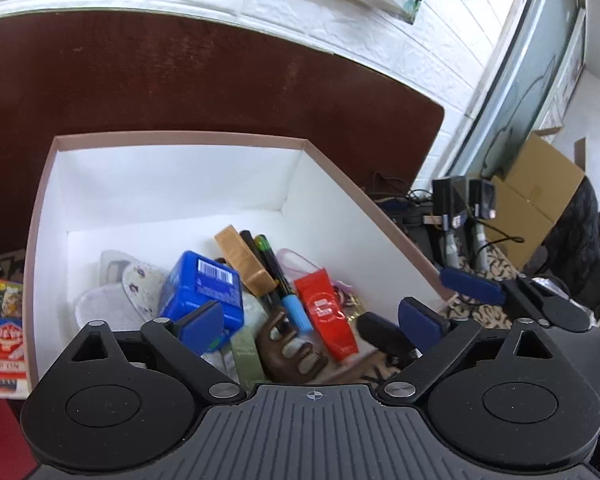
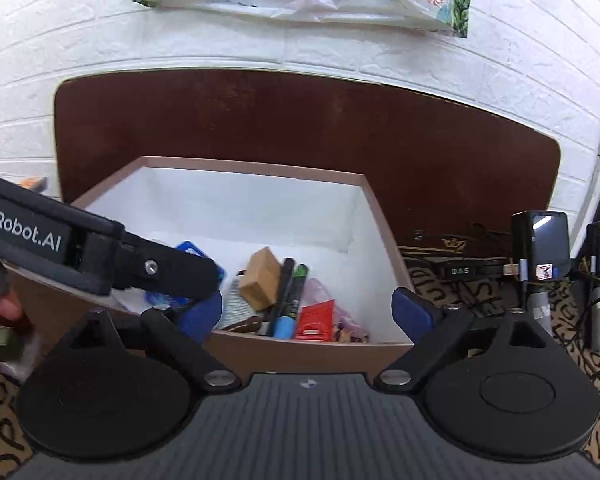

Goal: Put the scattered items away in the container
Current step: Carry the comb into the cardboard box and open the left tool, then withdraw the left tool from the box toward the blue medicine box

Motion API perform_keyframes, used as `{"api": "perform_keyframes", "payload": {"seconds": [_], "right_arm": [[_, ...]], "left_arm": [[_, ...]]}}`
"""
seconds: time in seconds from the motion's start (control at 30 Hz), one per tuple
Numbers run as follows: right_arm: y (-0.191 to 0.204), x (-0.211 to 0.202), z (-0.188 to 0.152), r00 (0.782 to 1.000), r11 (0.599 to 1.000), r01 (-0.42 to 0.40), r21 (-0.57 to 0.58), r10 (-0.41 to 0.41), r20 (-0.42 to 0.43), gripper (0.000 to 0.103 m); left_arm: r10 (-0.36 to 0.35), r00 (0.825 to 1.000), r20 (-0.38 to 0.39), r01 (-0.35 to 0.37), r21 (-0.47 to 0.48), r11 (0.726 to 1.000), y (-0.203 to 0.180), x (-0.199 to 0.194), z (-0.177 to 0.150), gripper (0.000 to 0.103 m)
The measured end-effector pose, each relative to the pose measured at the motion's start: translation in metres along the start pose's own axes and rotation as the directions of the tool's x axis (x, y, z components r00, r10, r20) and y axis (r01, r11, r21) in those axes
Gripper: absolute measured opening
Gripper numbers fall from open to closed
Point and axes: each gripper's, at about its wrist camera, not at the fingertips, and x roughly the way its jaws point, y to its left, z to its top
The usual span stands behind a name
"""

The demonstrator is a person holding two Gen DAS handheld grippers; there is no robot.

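Rectangular cardboard box — glossy red tube

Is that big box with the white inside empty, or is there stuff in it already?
Partly filled. The box holds a blue carton, markers, a red tube and more on its floor; the far half is bare.

One box, two marker pens, one blue carton, one red tube, one tan block.
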Motion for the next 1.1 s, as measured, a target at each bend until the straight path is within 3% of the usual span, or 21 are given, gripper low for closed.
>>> {"api": "perform_keyframes", "payload": {"seconds": [0.33, 0.5, 0.67, 0.8, 0.93, 1.1], "right_arm": [[0.027, -0.038, 0.017, 0.999, 0.999, -0.021, -0.035, 0.022, 0.041, 0.099], [0.058, -0.064, 0.020, 0.995, 0.995, -0.074, -0.062, 0.078, 0.066, 0.101], [0.104, -0.091, 0.005, 0.979, 0.980, -0.186, -0.065, 0.191, 0.074, 0.101], [0.141, -0.104, -0.013, 0.954, 0.955, -0.294, -0.038, 0.295, 0.058, 0.102], [0.178, -0.105, -0.036, 0.931, 0.930, -0.365, -0.029, 0.366, 0.002, 0.102], [0.216, -0.095, -0.059, 0.912, 0.915, -0.404, -0.009, 0.402, -0.083, 0.102]], "left_arm": [[-0.026, 0.999, 0.041, 0.027, -0.020, 0.999, -0.003, -0.051, -0.009, 0.101], [-0.030, 0.998, 0.060, 0.032, -0.036, 0.999, 0.002, -0.091, -0.028, 0.102], [-0.014, 0.997, 0.070, 0.019, -0.070, 0.997, 0.019, -0.138, -0.062, 0.102], [0.034, 0.995, 0.096, -0.023, -0.117, 0.993, 0.038, -0.179, -0.100, 0.102], [0.124, 0.988, 0.091, -0.110, -0.148, 0.983, 0.062, -0.211, -0.139, 0.102], [0.206, 0.976, 0.073, -0.188, -0.200, 0.962, 0.095, -0.236, -0.174, 0.101]]}}
